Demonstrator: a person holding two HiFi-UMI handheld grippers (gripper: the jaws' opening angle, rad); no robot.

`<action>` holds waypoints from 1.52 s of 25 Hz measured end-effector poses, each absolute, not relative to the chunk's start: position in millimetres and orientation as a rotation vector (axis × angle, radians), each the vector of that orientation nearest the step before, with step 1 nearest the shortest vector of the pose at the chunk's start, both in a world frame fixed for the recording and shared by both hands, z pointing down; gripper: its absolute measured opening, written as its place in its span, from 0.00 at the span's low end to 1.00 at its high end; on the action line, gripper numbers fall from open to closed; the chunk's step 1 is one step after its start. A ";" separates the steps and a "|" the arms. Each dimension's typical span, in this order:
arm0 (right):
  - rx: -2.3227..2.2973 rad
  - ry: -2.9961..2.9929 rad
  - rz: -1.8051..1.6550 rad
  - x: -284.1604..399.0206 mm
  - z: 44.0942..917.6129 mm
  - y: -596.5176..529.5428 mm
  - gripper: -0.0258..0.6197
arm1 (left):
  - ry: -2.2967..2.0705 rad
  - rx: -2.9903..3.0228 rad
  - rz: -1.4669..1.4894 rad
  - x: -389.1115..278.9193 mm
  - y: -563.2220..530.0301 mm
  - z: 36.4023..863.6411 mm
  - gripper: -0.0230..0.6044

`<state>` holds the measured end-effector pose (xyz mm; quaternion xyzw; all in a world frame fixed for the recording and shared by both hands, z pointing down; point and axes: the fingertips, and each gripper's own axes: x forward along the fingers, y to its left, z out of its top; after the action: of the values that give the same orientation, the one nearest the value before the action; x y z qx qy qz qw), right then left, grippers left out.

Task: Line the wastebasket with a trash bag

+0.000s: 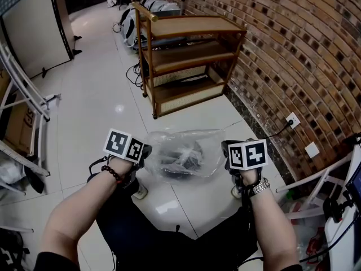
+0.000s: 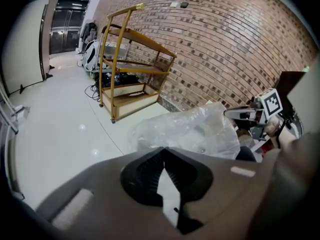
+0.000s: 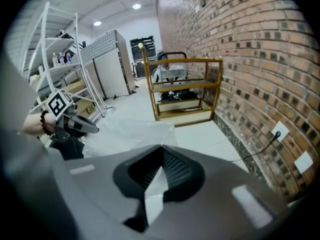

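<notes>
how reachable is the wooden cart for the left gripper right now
Probably not without stepping closer: the left gripper is shut on the trash bag stretched across to the right gripper, and the wooden cart stands farther off across the floor.

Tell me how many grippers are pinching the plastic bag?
2. The left gripper has its jaws shut on the left edge of the trash bag. The right gripper has its jaws shut on the right edge. No other gripper is in view.

- I take this for a storeroom or lab-like workspace.
- I see a bare brick wall (image 1: pixel 293 55), a glossy white floor (image 1: pixel 96 100), a wooden shelf trolley (image 1: pixel 189 49), white metal racks (image 3: pixel 55 59) and tall steel cabinets (image 3: pixel 112 64).
</notes>
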<state>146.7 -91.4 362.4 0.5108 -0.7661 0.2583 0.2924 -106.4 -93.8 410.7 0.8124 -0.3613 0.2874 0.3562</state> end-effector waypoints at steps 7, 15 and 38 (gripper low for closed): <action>1.353 -1.979 0.729 151.7 402.0 -99.2 0.04 | -0.935 2.030 0.811 -105.3 -103.6 444.1 0.04; 1.359 -1.938 0.728 155.6 435.7 -116.4 0.04 | -0.956 1.962 0.868 -107.4 -119.1 486.4 0.04; 1.368 -1.885 0.762 163.3 513.2 -168.7 0.22 | -1.040 1.929 0.946 -114.7 -179.8 548.1 0.40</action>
<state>163.3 -168.7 513.2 0.5253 -0.7237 0.2925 0.3388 -114.7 -179.8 548.1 0.7513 -0.4050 0.3686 0.3684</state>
